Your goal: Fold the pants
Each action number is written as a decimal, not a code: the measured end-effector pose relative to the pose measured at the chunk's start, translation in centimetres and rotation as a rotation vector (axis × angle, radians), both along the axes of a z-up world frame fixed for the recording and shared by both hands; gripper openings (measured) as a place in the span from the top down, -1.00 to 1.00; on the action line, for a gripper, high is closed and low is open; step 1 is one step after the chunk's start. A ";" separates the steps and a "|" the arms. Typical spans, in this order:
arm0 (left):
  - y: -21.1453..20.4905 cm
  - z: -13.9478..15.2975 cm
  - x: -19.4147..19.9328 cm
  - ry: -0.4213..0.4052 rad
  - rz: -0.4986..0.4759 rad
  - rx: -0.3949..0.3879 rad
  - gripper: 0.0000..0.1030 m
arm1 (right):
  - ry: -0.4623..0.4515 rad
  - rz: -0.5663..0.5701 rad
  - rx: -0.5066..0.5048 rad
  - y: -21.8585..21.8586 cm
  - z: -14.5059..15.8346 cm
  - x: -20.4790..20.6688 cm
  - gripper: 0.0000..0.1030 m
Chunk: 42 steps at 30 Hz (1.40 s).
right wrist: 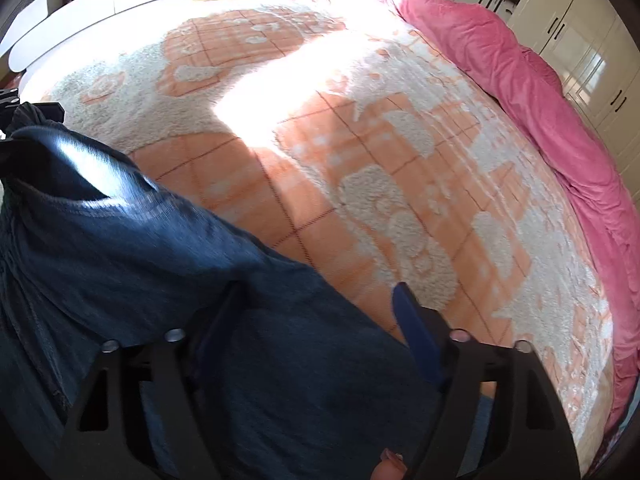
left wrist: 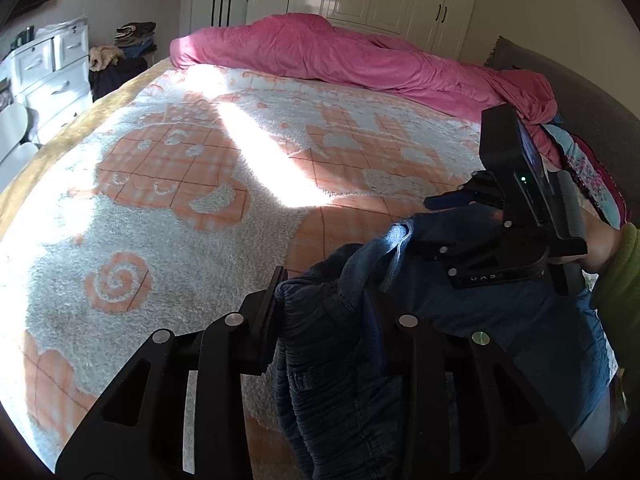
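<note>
My left claw [left wrist: 324, 300] is clamped narrow on a gathered bunch of the dark blue denim pants [left wrist: 332, 360], the cloth pinched between its pads and hanging down below them toward me. Off to its right, my right claw [left wrist: 452, 204] stands about half wide over another part of the same blue denim; from its own camera the right claw [right wrist: 320, 300] has the fabric running between and under its fingers, but the pads are not pressing on it that I can see, so I read it as not gripping yet. The pants are bunched at the near edge of the bed, on the fluffy orange-and-white patterned blanket [left wrist: 200, 184], with the rumpled pink duvet [left wrist: 340, 52] well beyond both claws at the far side. I judge this to be the opening pick-up, before any fold is made. Next I need the right claw to close on an edge, then lift and spread the pants flat ahead of the claws.
</note>
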<state>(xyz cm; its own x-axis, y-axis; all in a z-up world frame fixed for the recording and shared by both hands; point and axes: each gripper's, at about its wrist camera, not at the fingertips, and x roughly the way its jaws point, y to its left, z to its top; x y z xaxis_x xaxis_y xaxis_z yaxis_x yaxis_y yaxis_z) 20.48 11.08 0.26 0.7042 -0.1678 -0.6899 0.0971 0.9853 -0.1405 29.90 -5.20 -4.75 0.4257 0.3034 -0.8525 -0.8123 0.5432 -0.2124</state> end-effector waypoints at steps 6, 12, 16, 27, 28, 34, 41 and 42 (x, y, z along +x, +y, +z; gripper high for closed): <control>0.6 0.1 -0.9 -0.014 0.013 0.010 0.49 | -0.063 -0.001 0.081 -0.9 1.4 -3.1 0.87; 0.5 0.7 -2.1 -0.037 0.008 -0.001 0.49 | -0.102 -0.094 0.254 -5.3 5.6 -5.9 0.91; 0.0 1.7 -4.2 -0.066 -0.016 -0.005 0.49 | -0.118 -0.114 0.335 -7.9 7.6 -9.6 0.91; -1.8 1.3 -12.4 -0.056 -0.079 -0.034 0.44 | -0.068 -0.104 0.446 -13.0 7.3 -22.1 0.91; -2.0 1.0 -13.0 -0.046 -0.084 -0.035 0.44 | -0.058 -0.099 0.439 -13.1 6.8 -23.1 0.91; -2.2 -0.9 -15.7 0.031 -0.084 -0.031 0.27 | 0.019 -0.075 0.384 -13.0 3.9 -27.1 0.90; -1.3 -2.5 -17.5 0.124 -0.051 -0.061 0.11 | 0.073 -0.049 0.325 -11.7 0.6 -29.7 0.90; -1.0 -2.3 -18.0 0.123 -0.045 -0.067 0.07 | 0.076 -0.043 0.326 -11.6 0.5 -29.9 0.90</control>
